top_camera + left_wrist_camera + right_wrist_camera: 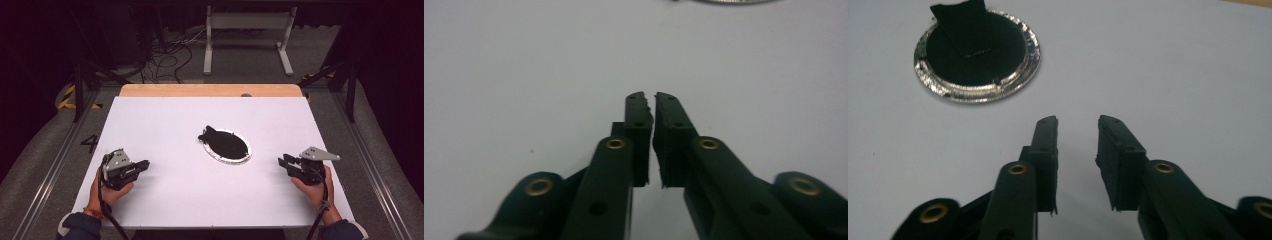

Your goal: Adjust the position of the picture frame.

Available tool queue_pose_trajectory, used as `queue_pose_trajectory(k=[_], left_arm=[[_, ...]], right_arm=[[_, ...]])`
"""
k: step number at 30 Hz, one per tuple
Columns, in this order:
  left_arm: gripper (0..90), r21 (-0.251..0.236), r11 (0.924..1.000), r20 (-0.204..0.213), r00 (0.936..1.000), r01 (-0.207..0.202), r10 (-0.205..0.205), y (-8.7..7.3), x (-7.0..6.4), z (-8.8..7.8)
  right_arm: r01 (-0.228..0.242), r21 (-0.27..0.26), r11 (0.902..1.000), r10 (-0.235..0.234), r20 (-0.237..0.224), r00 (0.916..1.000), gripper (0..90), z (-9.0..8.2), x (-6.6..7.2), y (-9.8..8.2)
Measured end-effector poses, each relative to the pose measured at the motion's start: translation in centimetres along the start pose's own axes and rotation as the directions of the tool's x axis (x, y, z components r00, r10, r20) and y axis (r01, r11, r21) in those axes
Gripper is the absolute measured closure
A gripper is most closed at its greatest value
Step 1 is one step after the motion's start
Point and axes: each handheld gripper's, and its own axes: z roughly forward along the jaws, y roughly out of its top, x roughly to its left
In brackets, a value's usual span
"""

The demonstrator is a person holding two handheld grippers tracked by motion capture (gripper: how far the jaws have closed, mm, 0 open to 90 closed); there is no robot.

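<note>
A round silver-rimmed plate lies at the middle of the white table. A black cloth covers its inside, and one corner hangs over the far left rim. In the right gripper view the plate and the cloth sit ahead and to the left. My left gripper rests at the near left of the table. Its jaws are together and hold nothing, and the plate's rim shows far ahead. My right gripper rests at the near right and points toward the plate. It stands open by a narrow gap with nothing in it.
The white sheet covers the table, leaving a strip of wood at the far edge. Beyond it a white frame and loose cables lie on the floor. Metal rails run along both sides.
</note>
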Motion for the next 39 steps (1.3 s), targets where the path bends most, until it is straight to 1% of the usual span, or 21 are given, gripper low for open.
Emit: queue_pose_trajectory(k=[1,2,3,4,6,11,15,17,18,20,22,24,25,26,27,28,29,30,31,37,39], left_arm=[[89.7,0.0,0.9999,0.008,0.9998,-0.016,0.016,0.5,0.3,0.5],[89.9,0.0,0.9999,0.008,0.9998,-0.016,0.016,0.5,0.3,0.5],[89.9,-0.002,0.9996,0.017,0.9994,-0.03,0.03,1.2,0.6,1.4],[90.0,-0.002,0.9996,0.017,0.9994,-0.03,0.03,1.2,0.6,1.4],[90.0,-0.008,0.9992,0.038,0.9985,-0.038,0.038,2.3,1.1,2.5],[90.0,-0.026,0.9986,0.055,0.9974,-0.046,0.047,3.8,1.3,4.1],[90.0,-0.071,0.9962,0.064,0.9965,-0.05,0.054,5.8,1.4,5.0],[90.0,-0.081,0.9964,0.074,0.9967,-0.025,0.031,6.7,1.6,5.6],[90.0,-0.075,0.9964,0.077,0.996,-0.039,0.045,7.6,1.6,6.4],[90.0,-0.073,0.9963,0.083,0.9952,-0.046,0.052,8.5,1.4,7.4],[90.0,-0.044,0.9979,0.095,0.9941,-0.048,0.052,9.4,1.2,8.6],[89.9,-0.018,0.9969,0.081,0.9937,-0.077,0.078,10.0,1.0,9.8],[89.9,0.004,0.9978,0.095,0.9933,-0.066,0.065,10.4,1.1,11.0],[89.9,0.004,0.9978,0.095,0.9933,-0.066,0.065,10.4,1.1,11.0],[89.9,0.006,0.9982,0.096,0.9937,-0.06,0.059,10.6,1.2,11.5],[90.0,0.008,0.9987,0.093,0.9945,-0.049,0.049,10.7,1.2,12.1],[89.9,0.008,0.9987,0.093,0.9945,-0.049,0.049,10.7,1.2,12.1],[89.9,0.018,0.9991,0.095,0.9948,-0.037,0.035,10.9,1.3,12.8],[89.8,0.028,0.9988,0.092,0.9951,-0.04,0.037,11.0,1.4,13.3],[89.1,0.055,0.9985,0.094,0.9956,-0.006,0.001,11.8,1.2,15.7],[89.0,0.071,0.9972,0.085,0.9962,-0.022,0.016,12.2,0.9,16.6]], right_arm=[[-0.011,-0.006,0.9999,0.011,-0.011,0.9999,77.7,0.3,-0.3,0.3],[-0.015,-0.008,0.9999,0.015,-0.009,0.9998,80.1,0.8,-0.5,0.7],[-0.011,-0.007,0.9999,0.011,-0.01,0.9999,81.9,1.1,-0.6,0.9],[-0.011,-0.007,0.9999,0.011,-0.01,0.9999,81.9,1.1,-0.6,0.9],[0.016,0.013,0.9998,-0.016,-0.016,0.9997,85.3,2.4,-0.5,1.3],[0.04,0.035,0.9986,-0.039,-0.019,0.9991,86.4,3.4,-0.1,1.5],[0.028,0.036,0.999,-0.027,-0.036,0.999,88.7,3.8,0.1,2.0],[0.017,0.036,0.9992,-0.014,-0.064,0.9978,89.9,4.1,0.5,2.3],[0.017,0.029,0.9994,-0.014,-0.074,0.9972,89.9,4.1,0.8,2.3],[0.012,0.019,0.9997,-0.01,-0.101,0.9948,90.0,4.1,1.7,2.1],[0.036,0.036,0.9987,-0.032,-0.124,0.9917,90.0,4.4,2.7,1.9],[0.069,0.062,0.9957,-0.058,-0.158,0.9857,90.0,4.8,3.9,1.6],[0.076,0.068,0.9948,-0.064,-0.166,0.9841,90.0,4.9,4.3,1.6],[0.076,0.068,0.9948,-0.064,-0.166,0.9841,90.0,4.9,4.3,1.6],[0.093,0.077,0.9927,-0.077,-0.184,0.9799,90.0,5.2,4.9,1.5],[0.1,0.082,0.9916,-0.083,-0.189,0.9786,90.0,5.3,5.3,1.5],[0.1,0.082,0.9916,-0.083,-0.189,0.9786,90.0,5.3,5.3,1.5],[0.11,0.086,0.9902,-0.091,-0.194,0.9767,90.0,5.4,5.6,1.5],[0.112,0.088,0.9899,-0.092,-0.2,0.9753,90.0,5.4,5.8,1.5],[0.118,0.098,0.9882,-0.095,-0.212,0.9726,90.0,6.0,6.2,1.6],[0.122,0.099,0.9876,-0.098,-0.216,0.9715,90.0,6.2,6.5,1.6]])
